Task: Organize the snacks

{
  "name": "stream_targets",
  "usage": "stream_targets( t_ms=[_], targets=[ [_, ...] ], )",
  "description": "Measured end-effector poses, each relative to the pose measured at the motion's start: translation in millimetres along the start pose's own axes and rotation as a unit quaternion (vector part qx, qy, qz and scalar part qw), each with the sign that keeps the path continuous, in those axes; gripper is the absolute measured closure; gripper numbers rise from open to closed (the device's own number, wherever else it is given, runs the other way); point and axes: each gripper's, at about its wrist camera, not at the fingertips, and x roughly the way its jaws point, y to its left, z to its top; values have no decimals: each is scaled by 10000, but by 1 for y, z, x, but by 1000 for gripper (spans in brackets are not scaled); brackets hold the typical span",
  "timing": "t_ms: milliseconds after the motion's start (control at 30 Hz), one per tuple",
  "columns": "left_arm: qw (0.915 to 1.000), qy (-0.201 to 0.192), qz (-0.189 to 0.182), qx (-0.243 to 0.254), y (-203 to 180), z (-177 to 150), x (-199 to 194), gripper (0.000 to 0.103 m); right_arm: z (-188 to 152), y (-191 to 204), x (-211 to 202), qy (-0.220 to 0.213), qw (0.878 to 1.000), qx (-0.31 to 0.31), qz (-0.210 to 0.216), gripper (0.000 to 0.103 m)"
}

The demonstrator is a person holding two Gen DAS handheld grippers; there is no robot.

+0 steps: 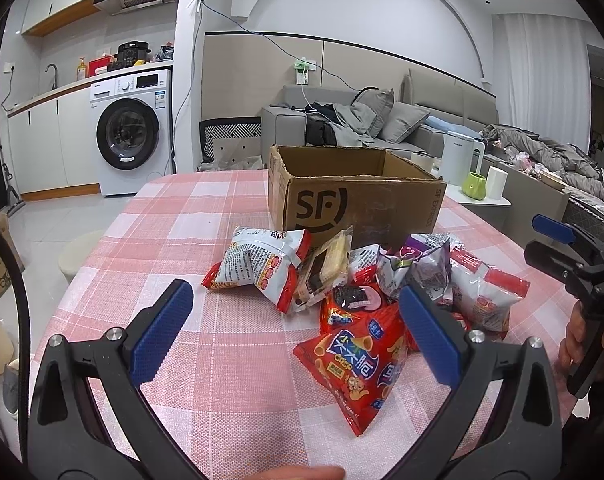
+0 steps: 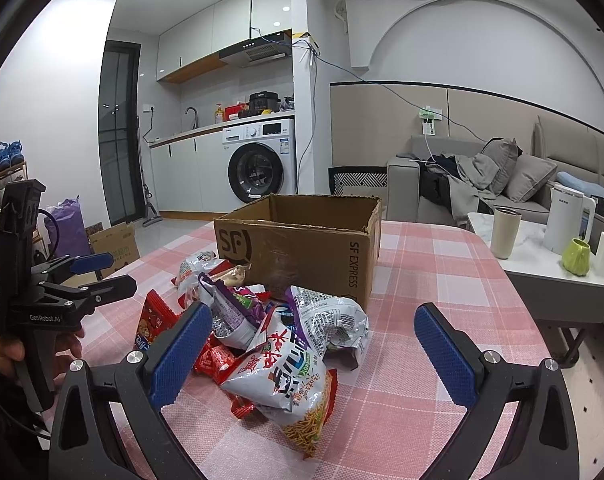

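A heap of snack bags lies on the pink checked tablecloth point(image 1: 205, 344) in front of an open cardboard SF box point(image 1: 354, 196), which shows nothing inside. In the left wrist view my left gripper point(image 1: 297, 320) is open above the cloth; its right pad sits beside a red crisp bag point(image 1: 362, 364), and a white-and-red bag point(image 1: 261, 268) and a biscuit pack point(image 1: 326, 268) lie further off. In the right wrist view my right gripper point(image 2: 314, 344) is open, low over a white noodle-snack bag point(image 2: 289, 372) and a purple bag point(image 2: 237, 304) before the box point(image 2: 302, 240). Neither gripper holds anything.
A low side table point(image 2: 542, 268) to the right carries a white kettle point(image 2: 566, 220), a beige cup point(image 2: 506, 232) and a green mug point(image 2: 578, 256). A sofa point(image 2: 522, 184) stands behind it. A washing machine point(image 1: 131, 132) is at the back left, and a round stool point(image 1: 81, 256) stands by the table's left edge.
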Motion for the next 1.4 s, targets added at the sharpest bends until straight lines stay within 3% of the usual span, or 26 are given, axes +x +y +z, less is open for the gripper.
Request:
stream_targets(
  t_ms=[1400],
  targets=[
    [9995, 67, 30, 296, -11, -1, 5, 0, -1, -8, 5, 307, 9992, 36, -265, 0]
  ],
)
